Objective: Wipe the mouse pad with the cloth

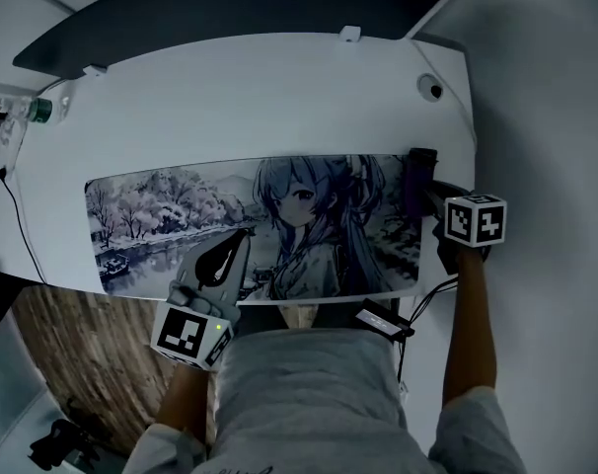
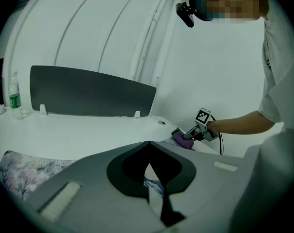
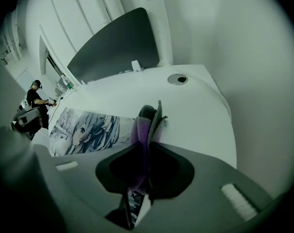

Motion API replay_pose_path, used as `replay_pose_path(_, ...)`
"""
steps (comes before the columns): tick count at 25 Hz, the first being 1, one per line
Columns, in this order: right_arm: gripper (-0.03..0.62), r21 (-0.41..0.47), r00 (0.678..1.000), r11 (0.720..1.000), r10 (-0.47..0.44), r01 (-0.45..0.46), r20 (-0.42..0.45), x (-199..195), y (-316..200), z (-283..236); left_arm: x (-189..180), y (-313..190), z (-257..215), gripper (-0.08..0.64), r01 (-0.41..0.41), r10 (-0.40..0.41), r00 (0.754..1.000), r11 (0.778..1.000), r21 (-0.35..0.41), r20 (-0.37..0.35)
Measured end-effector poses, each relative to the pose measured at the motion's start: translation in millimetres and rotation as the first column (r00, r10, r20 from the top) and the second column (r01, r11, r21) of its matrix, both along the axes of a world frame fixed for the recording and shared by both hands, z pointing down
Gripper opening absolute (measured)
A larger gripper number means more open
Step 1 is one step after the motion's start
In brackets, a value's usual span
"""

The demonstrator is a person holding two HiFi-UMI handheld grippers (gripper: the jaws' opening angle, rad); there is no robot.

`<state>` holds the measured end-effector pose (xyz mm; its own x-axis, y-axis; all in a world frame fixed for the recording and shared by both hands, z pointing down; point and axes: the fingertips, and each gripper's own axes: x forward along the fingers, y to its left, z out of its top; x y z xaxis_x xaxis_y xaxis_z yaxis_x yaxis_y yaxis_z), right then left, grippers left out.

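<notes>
**Purple cloth at the pad's right end, the long run lies leftward**

Your right claw (image 3: pixel 148 142) is pinching the cloth (image 3: pixel 141 123), a purple and grey fold standing up between its jaws. It sits at the right-hand short edge of the mouse pad (image 1: pixel 181 220). The pad's long axis runs left to right across the white worktop (image 1: pixel 279 97), so nearly all of its printed surface lies to the left of the cloth.

Your left claw (image 1: pixel 246 235) is pressed together with nothing in it, low over the pad's near edge around mid-length. It probably helps most by steadying the pad.

Dim light makes it unclear whether the cloth actually touches the pad. Your shirt and left claw cover part of the near edge, and the cloth hides the right corner.
</notes>
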<state>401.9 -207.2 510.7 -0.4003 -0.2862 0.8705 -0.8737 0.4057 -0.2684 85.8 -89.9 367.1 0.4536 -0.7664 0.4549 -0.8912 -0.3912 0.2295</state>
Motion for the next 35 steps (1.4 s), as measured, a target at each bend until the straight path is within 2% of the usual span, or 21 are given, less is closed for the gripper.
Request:
replay_pose_path(6, 0.066, -0.043, 1.000, 0.999, -0.003, 0.003, 0.003, -15, 3, 2, -24, 6, 9, 0.019, 0.014, -0.015, 1.000, 1.000, -0.016, -0.019)
replay_pose_path(17, 0.066, -0.076, 1.000, 0.997, 0.015, -0.013, 0.019, -65, 14, 6, -83, 17, 8, 0.019, 0.053, -0.054, 0.998, 0.998, -0.017, -0.035)
replay_pose_path(28, 0.066, -0.083, 0.999, 0.996, -0.018, 0.022, 0.046, -148, 29, 1, -152, 31, -1, 0.019, 0.100, -0.100, 0.994, 0.995, -0.007, -0.031)
replay_pose_path(35, 0.066, -0.101, 0.995, 0.993, -0.048, 0.056, 0.087, -216, 45, -1, -199, 50, -3, 0.020, 0.133, -0.133, 0.991, 0.991, -0.013, -0.032)
